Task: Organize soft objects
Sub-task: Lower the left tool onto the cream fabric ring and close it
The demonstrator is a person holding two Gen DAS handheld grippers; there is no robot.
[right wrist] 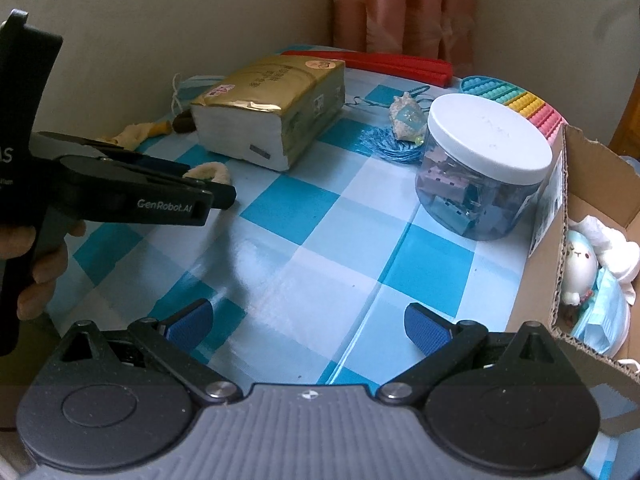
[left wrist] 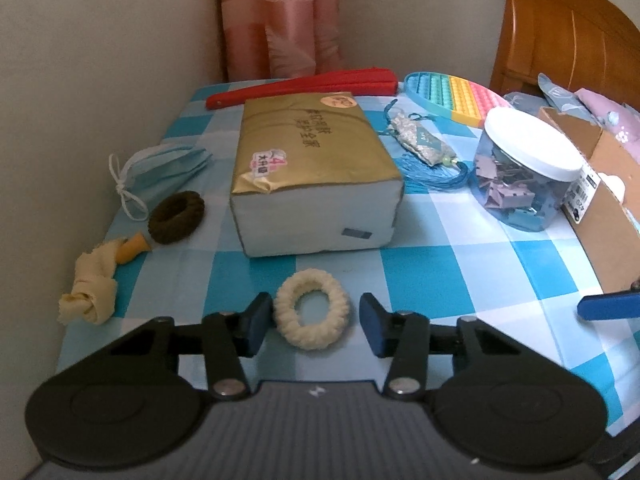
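A cream knitted scrunchie (left wrist: 313, 309) lies on the blue checked tablecloth (left wrist: 420, 264), between the open fingers of my left gripper (left wrist: 314, 324); the left pad touches it. It also shows in the right wrist view (right wrist: 208, 172). A brown scrunchie (left wrist: 176, 217), a blue face mask (left wrist: 168, 170) and a knotted cream cloth (left wrist: 90, 286) lie at the left. My right gripper (right wrist: 308, 326) is open and empty above the cloth. A cardboard box (right wrist: 560, 216) at the right holds a plush toy (right wrist: 580, 264) and a mask.
A gold tissue pack (left wrist: 312, 160) sits mid-table. A clear jar of clips with white lid (left wrist: 528, 164), a blue tasselled sachet (left wrist: 424, 146), a rainbow pop toy (left wrist: 452, 96) and a red folded fan (left wrist: 308, 84) lie behind. The wall runs along the left.
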